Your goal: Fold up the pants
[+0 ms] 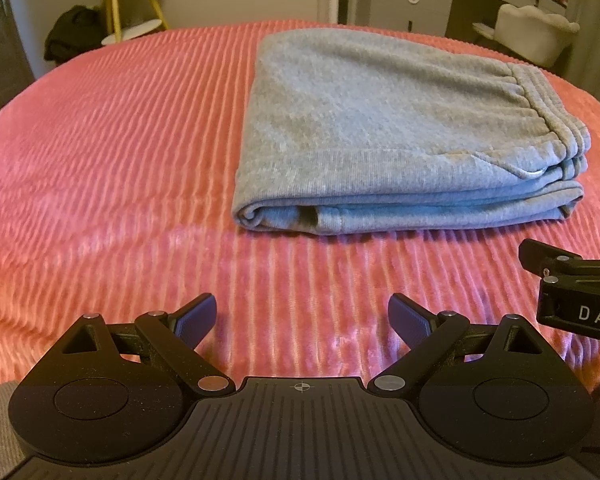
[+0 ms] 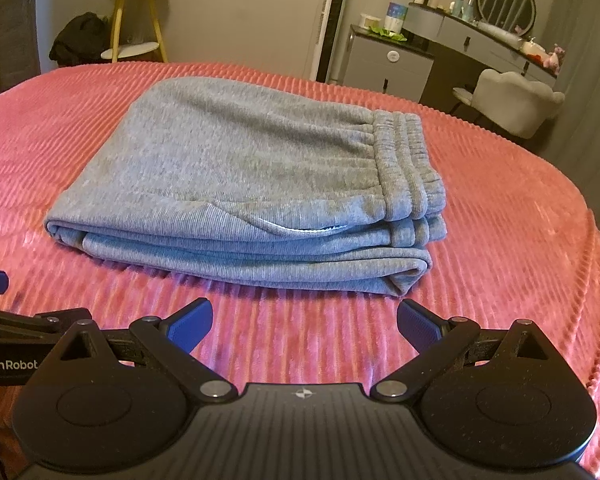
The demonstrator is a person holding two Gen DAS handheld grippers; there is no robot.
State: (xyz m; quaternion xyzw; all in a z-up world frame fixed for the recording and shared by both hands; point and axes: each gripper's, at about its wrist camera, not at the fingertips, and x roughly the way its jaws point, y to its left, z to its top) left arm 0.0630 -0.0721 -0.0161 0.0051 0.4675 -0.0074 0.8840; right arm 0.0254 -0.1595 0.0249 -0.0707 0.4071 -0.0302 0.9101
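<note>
Bedroom surroundings frame the left wrist view: a coral ribbed bedspread covers the bed, with a yellow-legged side table and a dark heap of clothing beyond its far edge, and a grey dresser and pale upholstered chair to the right. On the bedspread lie the grey sweatpants, already folded into a compact stack of several layers, elastic waistband on top toward the right, rounded fold edge facing the camera. The left tongs hover low over bare bedspread, near the bundle but not touching it, blue pads spread wide apart and empty. At the right edge part of the right tongs pokes in, apart from the cloth. From the right wrist view the same sweatpants sit squarely ahead, waistband stacked at the right end, a pocket opening gaping slightly on the near side; the lowest layer sticks out a little past the ones above at the near right corner. The right tongs are likewise spread open, holding nothing, just short of the near edge, with the left tongs showing at the left border. The folding looks essentially done, so the risk now is spoiling it: a pad catching the loose pocket lip or the protruding bottom layer would drag the stack askew, and the plush ribbed bedspread could grip the lowest layer so any push shears the bundle apart
</note>
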